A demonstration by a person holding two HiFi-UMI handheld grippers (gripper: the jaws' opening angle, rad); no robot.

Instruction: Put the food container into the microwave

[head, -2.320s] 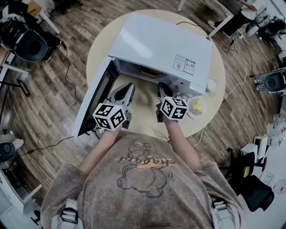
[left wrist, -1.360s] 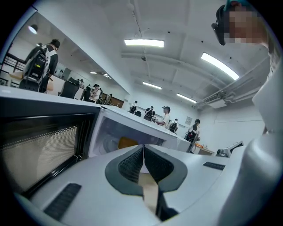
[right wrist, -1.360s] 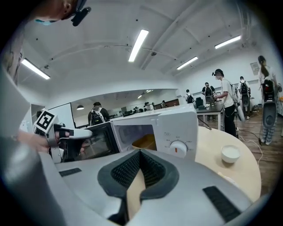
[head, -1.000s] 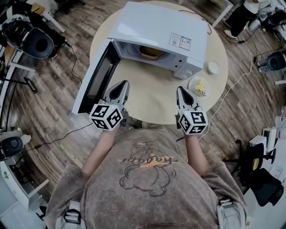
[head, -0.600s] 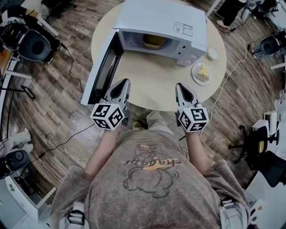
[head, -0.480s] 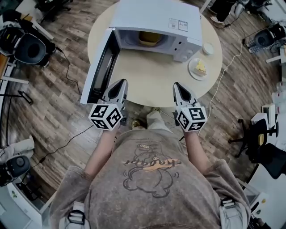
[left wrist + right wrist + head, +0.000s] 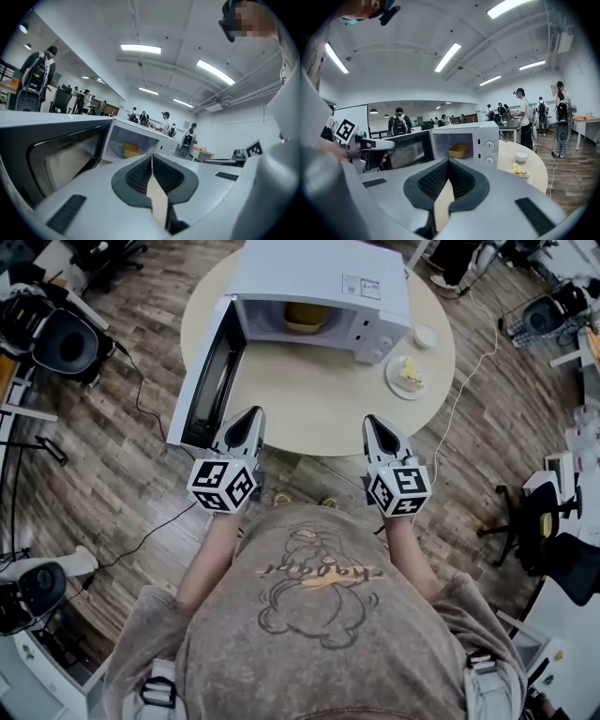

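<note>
A white microwave (image 7: pixel 319 277) stands on the round beige table (image 7: pixel 309 409) with its door (image 7: pixel 208 376) swung open to the left. Inside its cavity sits the yellow food container (image 7: pixel 305 315), also visible in the left gripper view (image 7: pixel 132 150) and the right gripper view (image 7: pixel 459 150). My left gripper (image 7: pixel 248 414) hangs at the table's near edge, just below the open door, shut and holding nothing (image 7: pixel 152 156). My right gripper (image 7: pixel 375 420) is level with it to the right, also shut and holding nothing (image 7: pixel 448 161). Both point toward the microwave from well back.
A plate of yellow food (image 7: pixel 407 376) and a small white bowl (image 7: pixel 425 336) sit on the table right of the microwave. A cable (image 7: pixel 464 381) runs off the table's right side. Office chairs (image 7: pixel 56 334) and desks ring the wooden floor; people stand in the background.
Both grippers have drawn back from the microwave's opening to the table's near edge and spread apart. The container stays inside the microwave and the door remains open.
</note>
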